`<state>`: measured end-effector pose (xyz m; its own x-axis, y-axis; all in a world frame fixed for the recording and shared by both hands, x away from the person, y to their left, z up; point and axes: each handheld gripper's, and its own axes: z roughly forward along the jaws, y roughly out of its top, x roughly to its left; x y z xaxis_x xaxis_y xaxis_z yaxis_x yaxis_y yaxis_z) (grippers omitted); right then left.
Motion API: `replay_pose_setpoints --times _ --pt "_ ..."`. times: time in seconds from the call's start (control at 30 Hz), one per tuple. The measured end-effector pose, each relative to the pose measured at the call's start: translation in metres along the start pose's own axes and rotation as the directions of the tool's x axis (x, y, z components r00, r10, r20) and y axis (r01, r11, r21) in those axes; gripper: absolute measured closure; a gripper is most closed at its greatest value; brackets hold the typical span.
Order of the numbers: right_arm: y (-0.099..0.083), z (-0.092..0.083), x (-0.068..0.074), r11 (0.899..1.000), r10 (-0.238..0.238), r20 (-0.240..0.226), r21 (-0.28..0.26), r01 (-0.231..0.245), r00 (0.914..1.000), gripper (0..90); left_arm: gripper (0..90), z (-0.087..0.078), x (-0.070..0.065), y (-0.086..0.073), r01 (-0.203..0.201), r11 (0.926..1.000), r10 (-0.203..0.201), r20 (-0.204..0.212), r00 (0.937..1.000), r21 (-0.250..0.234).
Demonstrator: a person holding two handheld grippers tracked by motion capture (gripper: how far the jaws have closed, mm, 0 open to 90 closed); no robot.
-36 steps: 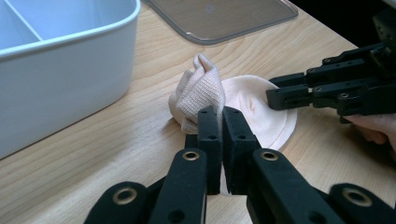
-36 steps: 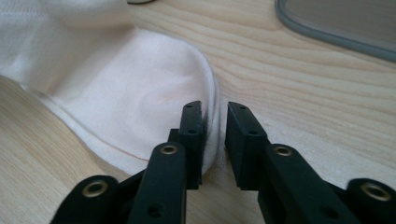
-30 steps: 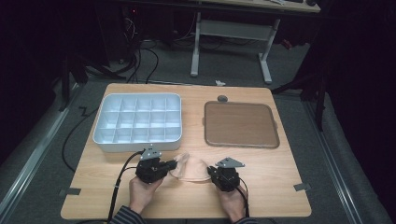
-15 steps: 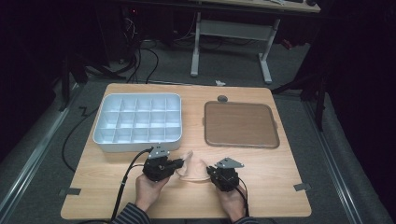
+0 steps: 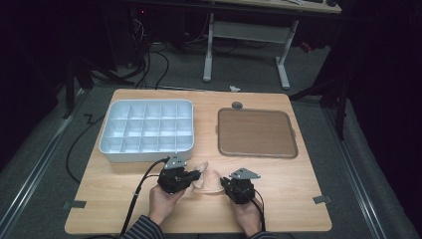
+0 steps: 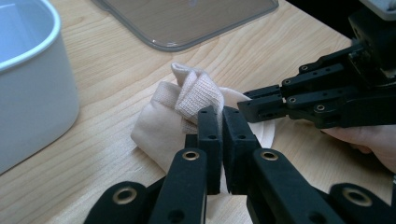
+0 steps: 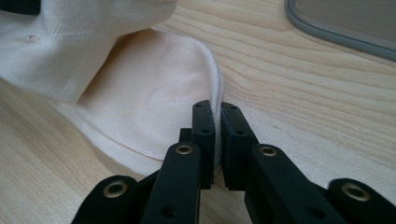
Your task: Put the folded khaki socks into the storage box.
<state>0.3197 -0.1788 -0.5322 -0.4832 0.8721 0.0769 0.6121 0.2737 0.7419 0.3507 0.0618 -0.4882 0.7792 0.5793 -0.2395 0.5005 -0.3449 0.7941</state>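
Observation:
A pale cream knit cloth (image 5: pixel 210 180) lies bunched on the wooden table near its front edge, between my two grippers. My left gripper (image 5: pixel 196 175) comes in from the left and is shut on a fold of the cloth (image 6: pixel 159 126); a ribbed part stands up just beyond its jaws (image 6: pixel 220 114). My right gripper (image 5: pixel 224 183) comes in from the right and is shut on the thin rounded edge of the cloth (image 7: pixel 149 107), which lies flat there, pinched between the jaws (image 7: pixel 215 109). In the left gripper view the right gripper (image 6: pixel 243 106) reaches in from the right, close to my left jaws.
A white box with several compartments (image 5: pixel 144 155) stands at the back left, close behind the left gripper. A flat brown tray (image 5: pixel 256 132) lies at the back right, with a small dark round thing (image 5: pixel 237 105) behind it. Cables trail off the table's front left.
My left gripper has moved right toward the right gripper, bunching the cloth between them. The right gripper has stayed in place.

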Motion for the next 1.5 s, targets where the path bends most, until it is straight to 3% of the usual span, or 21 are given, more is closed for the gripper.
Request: replay_pose_setpoints --times 0.43,1.07,1.37,1.5 --pt "0.000 0.000 0.001 1.000 -0.016 0.006 0.001 0.016 0.9999 85.3 87.2 0.020 -0.013 0.003 -0.030 0.9992 0.029 0.036 0.9989 0.029" --pt "0.001 0.000 0.001 1.000 -0.029 0.005 0.001 0.029 0.9996 85.3 86.9 0.036 -0.012 0.000 -0.012 0.9977 0.008 0.055 0.9985 0.067" --pt "0.001 0.001 0.001 1.000 -0.030 0.003 0.002 0.030 0.9995 85.3 86.7 0.047 -0.012 -0.003 -0.021 0.9934 0.015 0.060 0.9981 0.113" --pt "0.001 0.001 0.000 1.000 -0.027 -0.004 0.003 0.027 0.9996 85.2 86.1 0.049 -0.011 -0.003 -0.005 0.9926 -0.003 0.071 0.9975 0.121"
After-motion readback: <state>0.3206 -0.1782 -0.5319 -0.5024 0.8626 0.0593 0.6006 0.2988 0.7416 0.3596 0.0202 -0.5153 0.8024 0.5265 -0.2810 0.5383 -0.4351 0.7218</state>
